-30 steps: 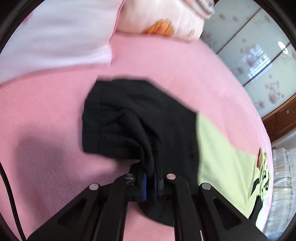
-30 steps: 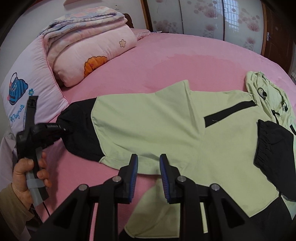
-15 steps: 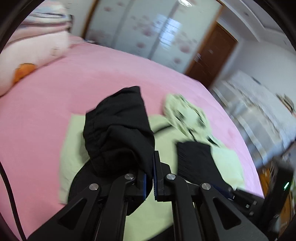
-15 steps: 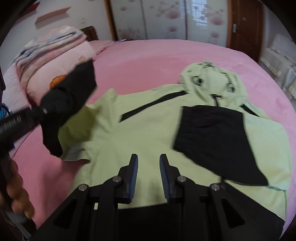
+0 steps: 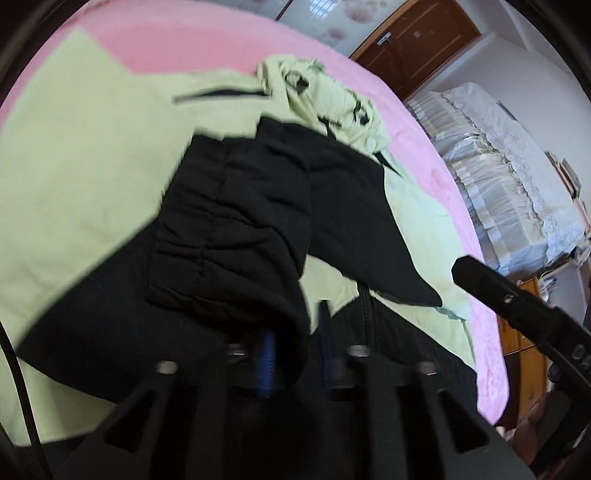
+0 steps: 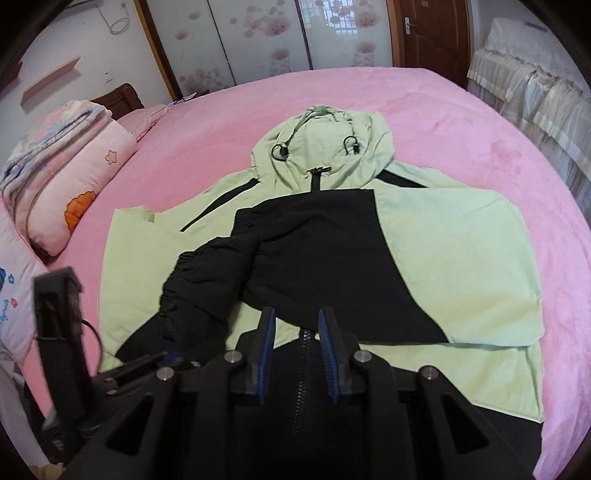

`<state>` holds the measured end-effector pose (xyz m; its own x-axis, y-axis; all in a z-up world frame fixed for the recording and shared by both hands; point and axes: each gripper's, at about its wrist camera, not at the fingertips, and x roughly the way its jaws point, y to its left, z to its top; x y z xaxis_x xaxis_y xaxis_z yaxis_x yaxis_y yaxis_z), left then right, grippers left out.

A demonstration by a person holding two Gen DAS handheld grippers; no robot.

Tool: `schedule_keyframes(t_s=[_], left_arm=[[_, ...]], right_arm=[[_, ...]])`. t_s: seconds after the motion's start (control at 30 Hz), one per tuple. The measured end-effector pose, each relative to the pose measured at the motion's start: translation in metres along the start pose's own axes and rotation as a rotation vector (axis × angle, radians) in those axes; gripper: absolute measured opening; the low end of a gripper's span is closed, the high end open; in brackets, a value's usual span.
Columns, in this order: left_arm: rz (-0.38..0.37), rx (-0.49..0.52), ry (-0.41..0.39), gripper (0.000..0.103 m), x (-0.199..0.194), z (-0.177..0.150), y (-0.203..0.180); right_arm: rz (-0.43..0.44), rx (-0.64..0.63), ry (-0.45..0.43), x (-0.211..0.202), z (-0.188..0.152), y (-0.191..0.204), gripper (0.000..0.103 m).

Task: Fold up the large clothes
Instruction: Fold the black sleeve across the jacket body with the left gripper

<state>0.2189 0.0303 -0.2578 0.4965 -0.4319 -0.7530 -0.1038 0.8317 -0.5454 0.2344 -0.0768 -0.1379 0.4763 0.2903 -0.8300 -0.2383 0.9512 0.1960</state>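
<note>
A light green and black hooded jacket point(image 6: 461, 240) lies front up on the pink bed point(image 6: 443, 110), with its hood point(image 6: 321, 147) at the far end. One black sleeve point(image 6: 332, 251) is folded across the chest. The other black sleeve point(image 5: 229, 236) lies over it from the left, its cuff draped on one finger of my left gripper point(image 5: 295, 343). That gripper's jaws are opening, and the pads do not press the cloth. My right gripper point(image 6: 297, 332) hovers open over the zipper at the hem with nothing between its fingers.
Folded quilts and a pillow point(image 6: 74, 166) are stacked at the bed's left end. Furniture under a white lace cover point(image 6: 535, 74) stands along the right side. Wardrobe doors and a wooden door point(image 6: 428, 33) are behind the bed.
My left gripper swung the black sleeve from the bed's left side over onto the jacket's front, and its shut jaws have parted. My right gripper shifted to the jacket's centre line, its gap unchanged.
</note>
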Motion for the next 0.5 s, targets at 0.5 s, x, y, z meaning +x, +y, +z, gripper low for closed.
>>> schedule_keyframes(t_s=[0.5], left_arm=[[-0.027,0.051,-0.044,0.076,-0.06,-0.013,0.01]], right_arm=[[0.15,-0.159,0.052,0.017,0.022,0.047,0.035]])
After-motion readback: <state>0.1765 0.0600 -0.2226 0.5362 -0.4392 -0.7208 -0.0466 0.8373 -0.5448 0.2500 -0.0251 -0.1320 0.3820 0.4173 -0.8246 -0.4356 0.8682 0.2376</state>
